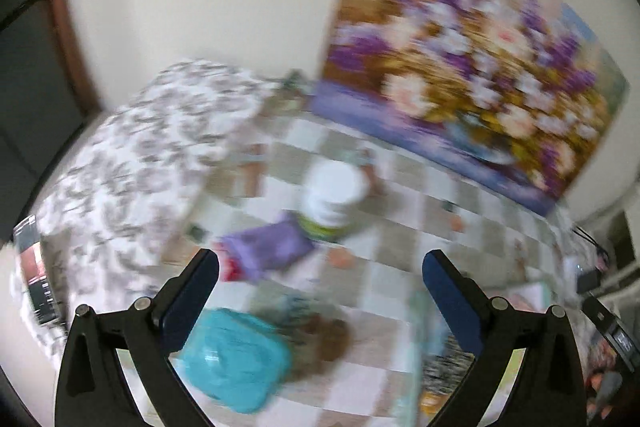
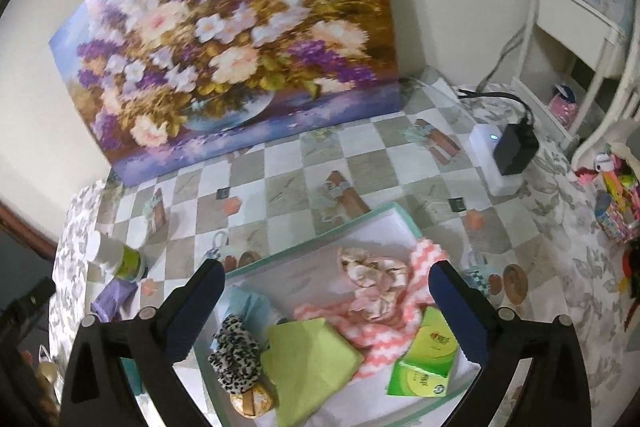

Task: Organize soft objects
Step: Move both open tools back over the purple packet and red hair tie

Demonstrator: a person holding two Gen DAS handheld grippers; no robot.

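My right gripper (image 2: 326, 287) hangs open above a shallow white box (image 2: 320, 231) with a teal rim. Inside lie a pink-and-white zigzag cloth (image 2: 384, 331), a pale pink scrunchie (image 2: 374, 277), a green cloth (image 2: 312, 367), a leopard-print scrunchie (image 2: 236, 351), a green tissue pack (image 2: 424, 363) and a light blue piece (image 2: 250, 303). My left gripper (image 1: 320, 267) is open over the checked tablecloth, with nothing between its fingers. Below it lie a teal wipes pack (image 1: 236, 359) and a purple pouch (image 1: 272, 247). The left wrist view is blurred.
A white jar (image 1: 332, 199) with a green label stands by the purple pouch (image 2: 114, 301). A flower painting (image 2: 240, 39) leans on the wall behind. A white device (image 2: 496, 155) with a black plug sits at the right. A grey-patterned cloth (image 1: 132, 171) covers the left side.
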